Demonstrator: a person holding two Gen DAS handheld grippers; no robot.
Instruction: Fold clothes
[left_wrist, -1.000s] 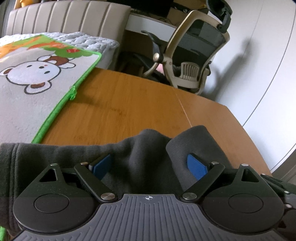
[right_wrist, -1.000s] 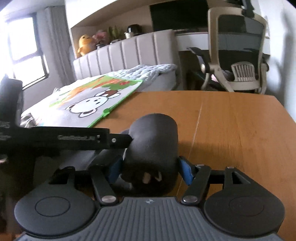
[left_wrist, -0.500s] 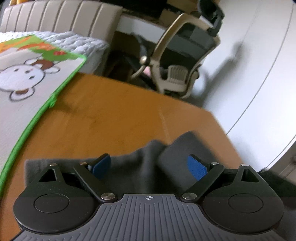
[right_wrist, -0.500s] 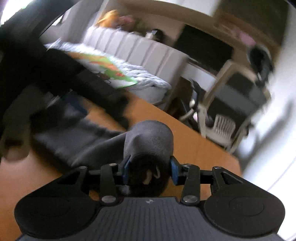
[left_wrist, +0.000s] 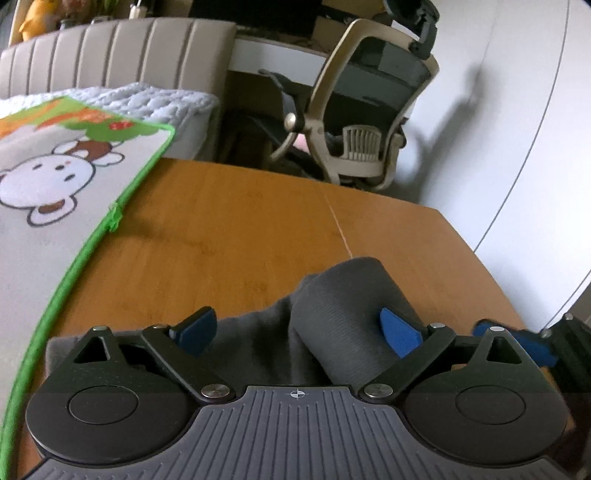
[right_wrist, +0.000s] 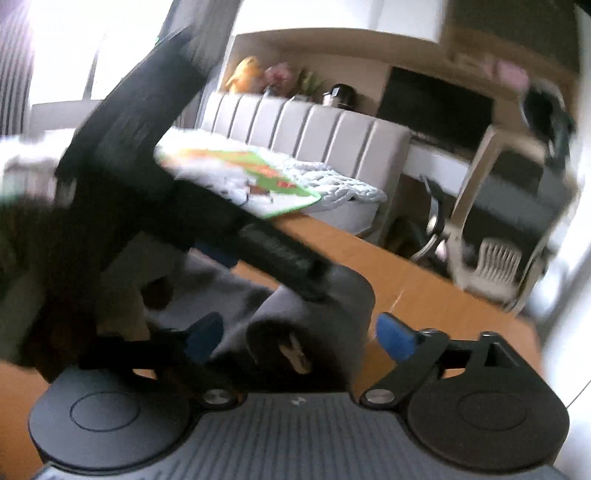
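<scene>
Grey ribbed fabric fills our left wrist view: the garment lies on the wooden table, one end rolled into a tube. Our left gripper stands wide open around it. In the blurred right view, our right gripper is spread wide, pads clear of the roll.
</scene>
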